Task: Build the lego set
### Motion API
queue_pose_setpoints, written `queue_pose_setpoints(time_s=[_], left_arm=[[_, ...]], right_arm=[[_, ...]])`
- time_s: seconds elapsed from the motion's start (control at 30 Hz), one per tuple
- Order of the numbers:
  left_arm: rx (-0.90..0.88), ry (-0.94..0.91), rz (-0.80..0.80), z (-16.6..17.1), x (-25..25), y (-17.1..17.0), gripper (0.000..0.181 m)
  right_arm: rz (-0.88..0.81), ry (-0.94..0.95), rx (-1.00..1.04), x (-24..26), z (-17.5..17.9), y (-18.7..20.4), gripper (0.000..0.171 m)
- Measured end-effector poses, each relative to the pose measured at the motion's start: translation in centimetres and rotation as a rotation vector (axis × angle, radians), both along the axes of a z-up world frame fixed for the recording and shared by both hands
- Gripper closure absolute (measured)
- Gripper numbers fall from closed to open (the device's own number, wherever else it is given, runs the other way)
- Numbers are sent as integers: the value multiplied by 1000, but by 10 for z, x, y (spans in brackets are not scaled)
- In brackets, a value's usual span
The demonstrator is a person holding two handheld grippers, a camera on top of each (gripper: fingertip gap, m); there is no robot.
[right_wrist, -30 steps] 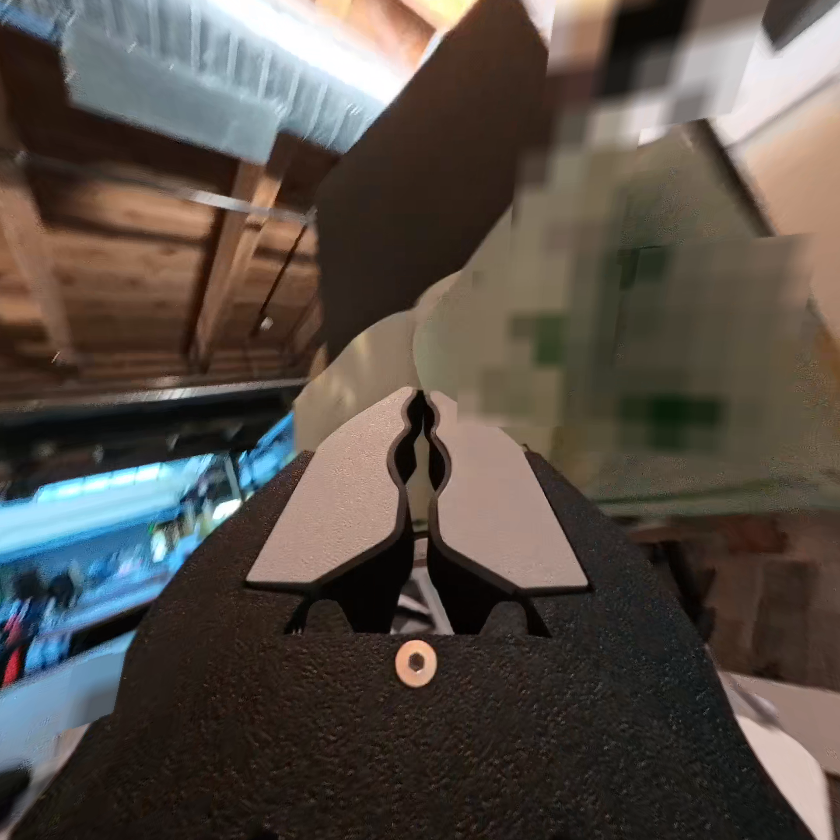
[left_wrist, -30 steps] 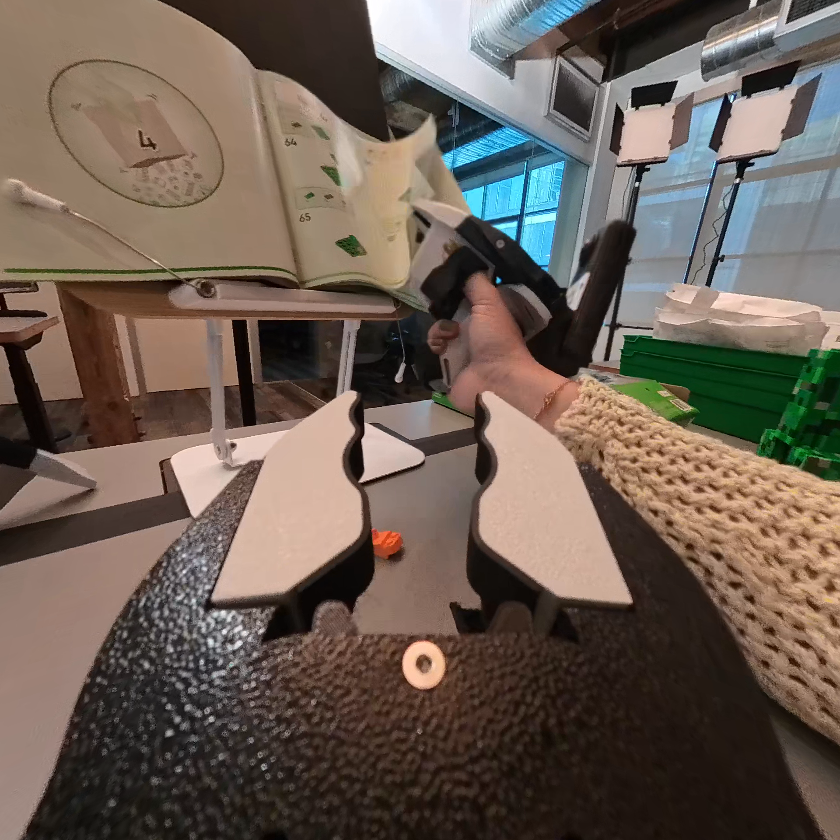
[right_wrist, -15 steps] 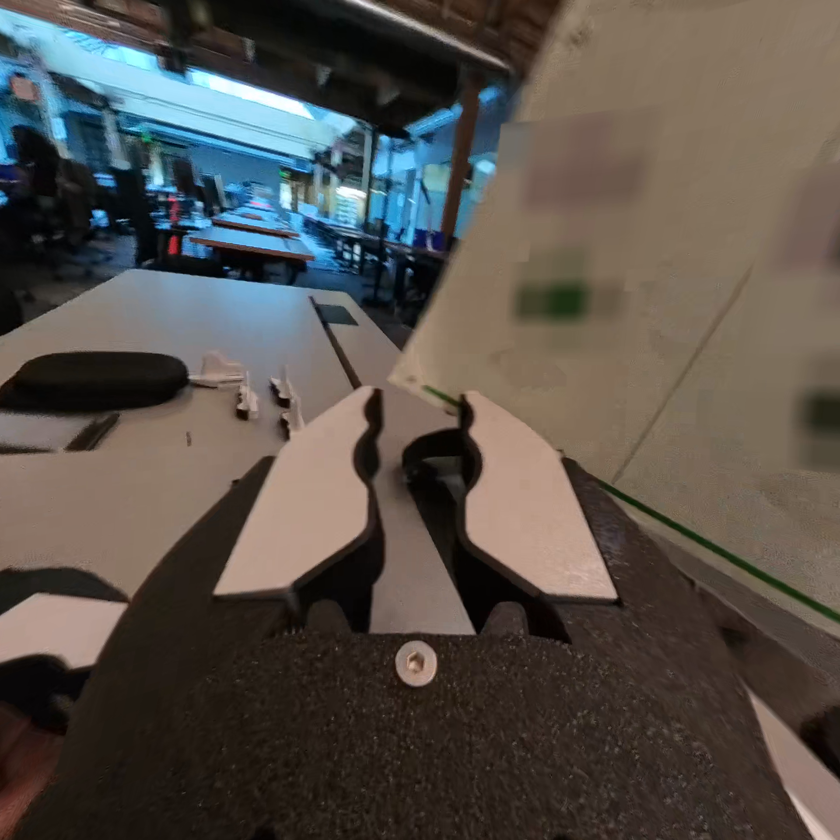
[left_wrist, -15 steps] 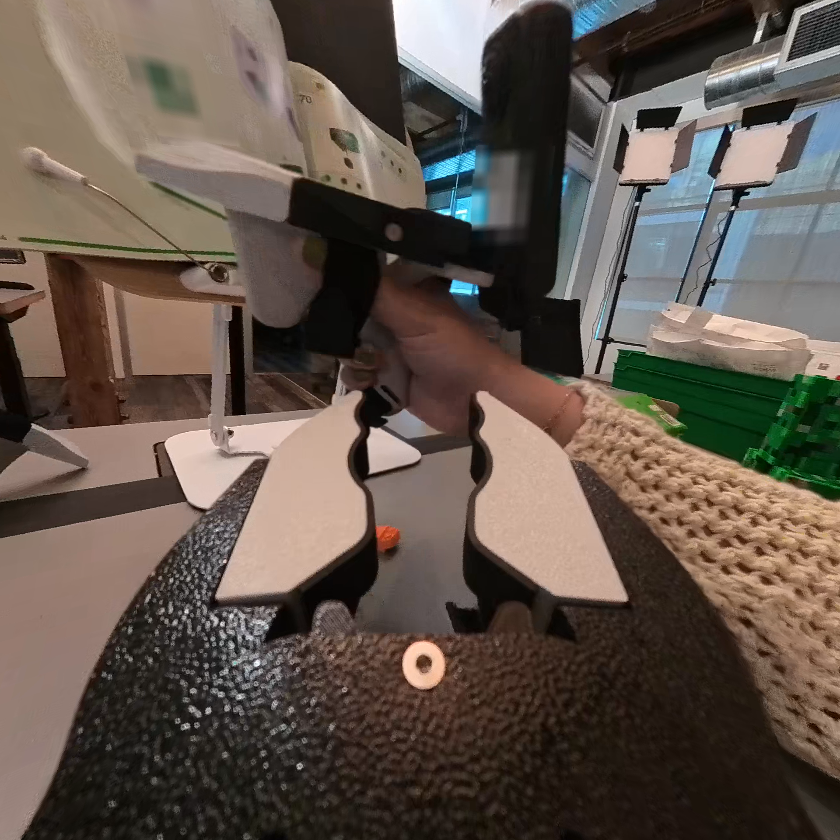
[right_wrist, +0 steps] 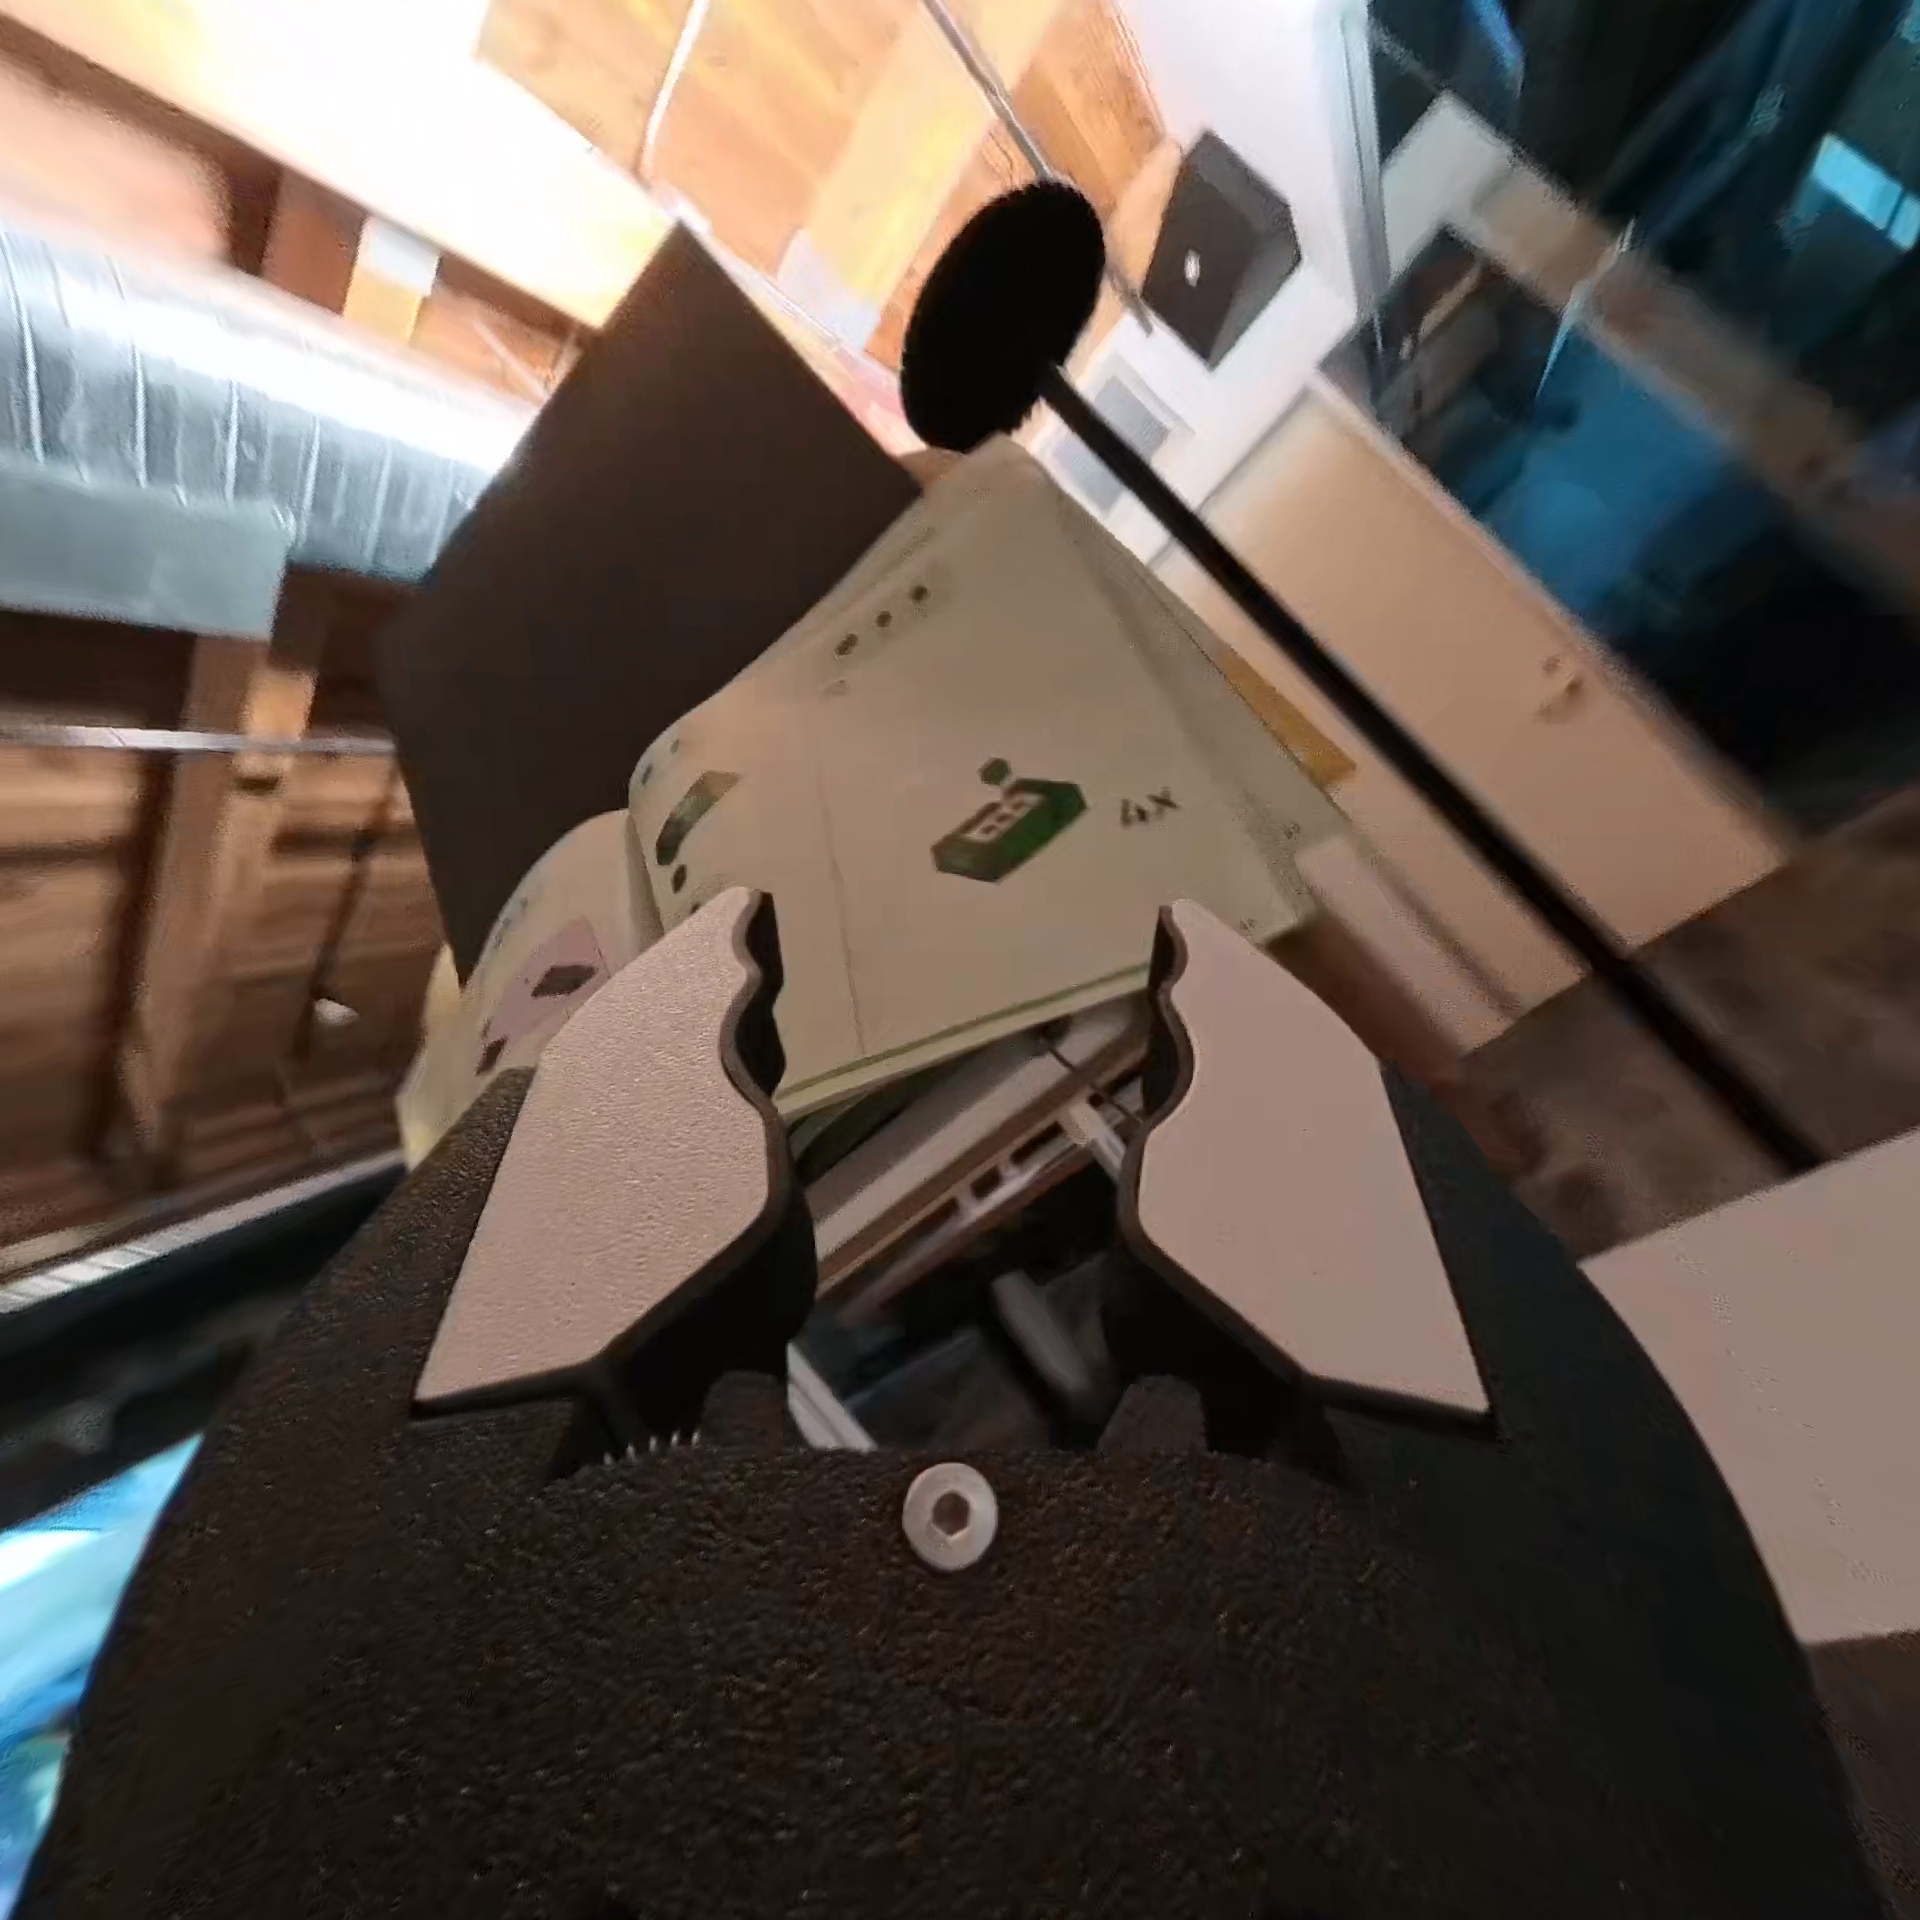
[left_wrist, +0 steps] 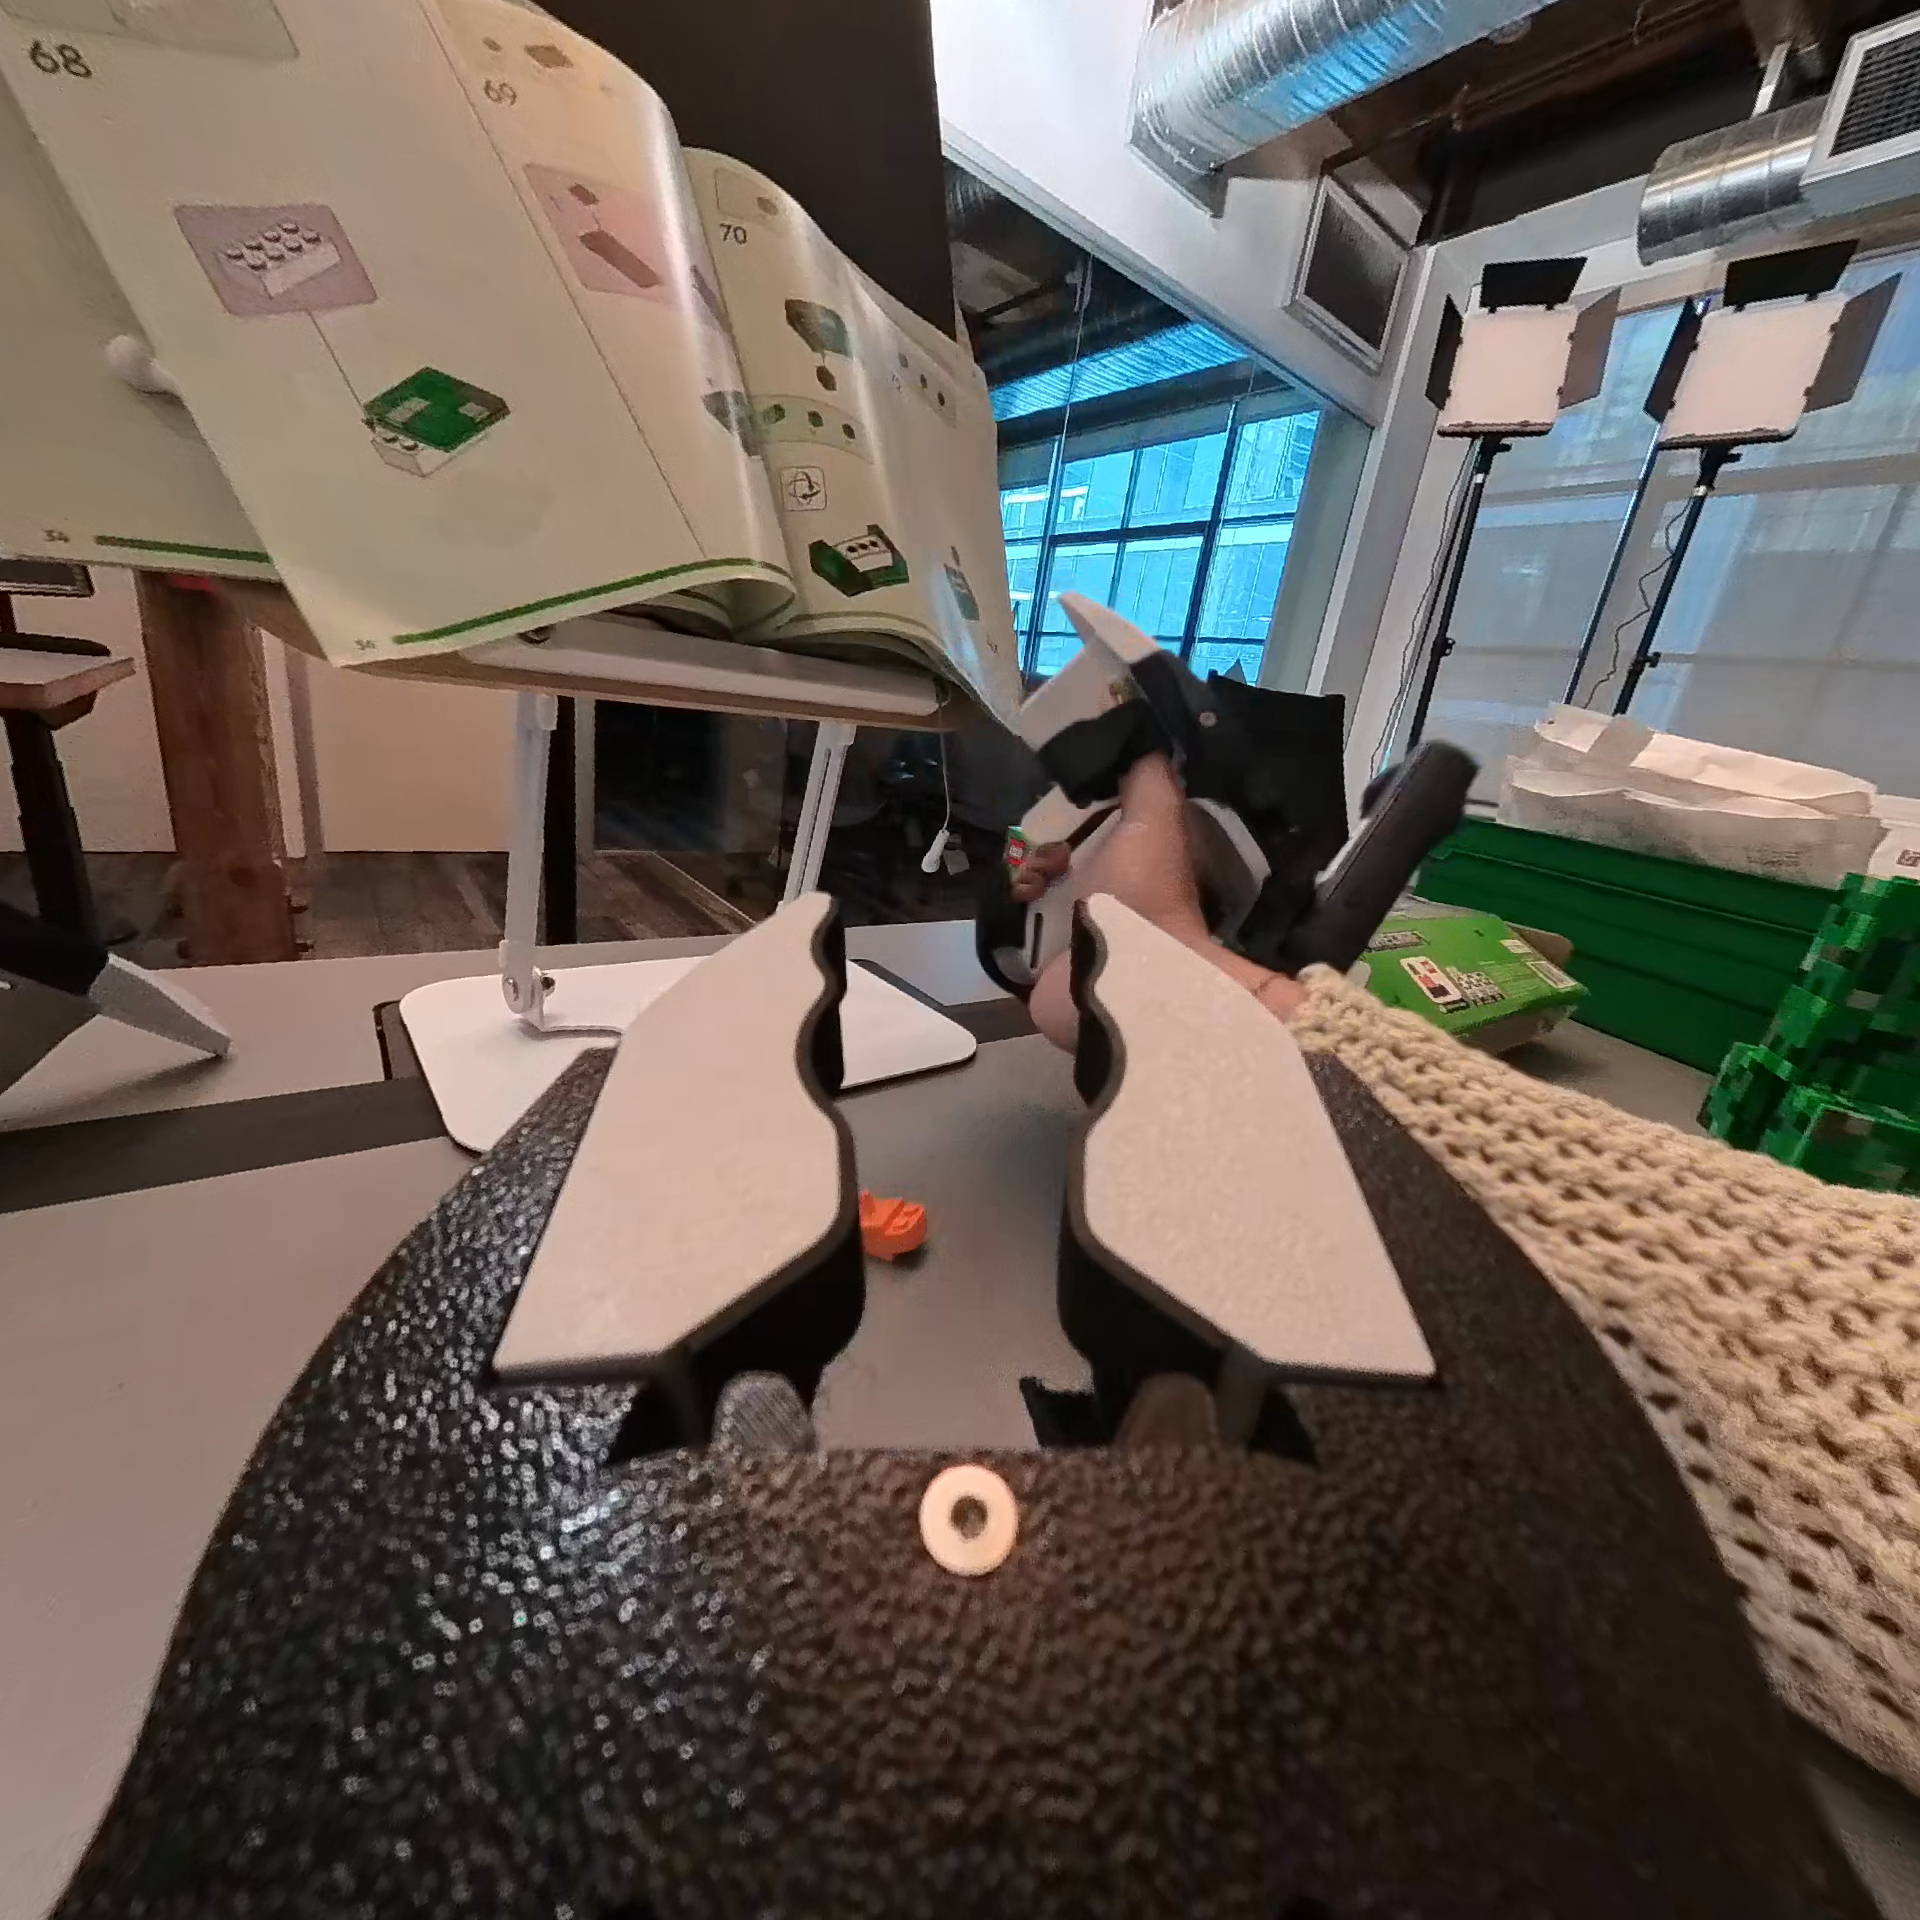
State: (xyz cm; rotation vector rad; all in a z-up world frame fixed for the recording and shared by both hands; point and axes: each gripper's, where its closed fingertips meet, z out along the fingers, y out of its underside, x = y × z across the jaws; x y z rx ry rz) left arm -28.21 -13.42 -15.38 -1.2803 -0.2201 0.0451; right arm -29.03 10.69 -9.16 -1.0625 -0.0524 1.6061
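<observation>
The instruction booklet lies open on a white stand at the upper left; it also shows in the right wrist view, seen from below. My left gripper is open and empty, low over the grey table, with a small orange piece lying between its fingers. My right gripper is open and empty, tilted upward below the booklet's right edge. It shows in the left wrist view, held by a hand in a cream knit sleeve.
A green brick build stands at the right edge. Green crates with white paper bags on top and a green box sit behind the sleeve. Two studio lights stand by the windows. A black round disc on a rod crosses the right wrist view. Some 25 centimetres of space lies between my two pairs of fingers.
The right gripper, shut on a page a second ago, swept it over to the left, let go, opened and dropped back below the booklet's right edge. The booklet shows later pages. The left gripper stayed put.
</observation>
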Motion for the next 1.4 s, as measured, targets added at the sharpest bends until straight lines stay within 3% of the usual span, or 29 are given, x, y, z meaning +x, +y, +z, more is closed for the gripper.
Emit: queue_pose_setpoints(time_s=[0.1,0.2,0.37,0.5,0.6,0.63,0.73,0.9,1.0,1.17,1.4], left_arm=[[-1,0,-4,0,1,0,141],[-1,0,-6,0,1,0,141],[-3,-1,-7,0,1,1,141],[-4,-1,-8,-1,1,1,141],[-4,-1,-8,-1,1,1,142],[-4,-1,-8,-1,1,1,142],[-6,-1,-6,-1,1,1,142],[-8,-2,-4,-1,0,1,143],[-3,-7,1,-1,-1,0,143],[1,-18,7,-1,-4,0,144],[3,-26,5,-1,-5,0,145]], right_arm=[[259,150,-135,-7,-6,11,116],[426,211,-256,-16,-11,20,116],[480,189,-306,-26,-12,21,115],[359,64,-320,-26,-21,26,112],[454,197,-319,-22,-4,23,122],[460,212,-300,-20,-1,22,134],[411,190,-197,-16,10,11,171],[257,76,238,-18,57,-55,171],[311,-29,478,-37,70,-110,171],[361,-241,748,-68,58,-168,170],[348,-431,870,-95,36,-197,170]])
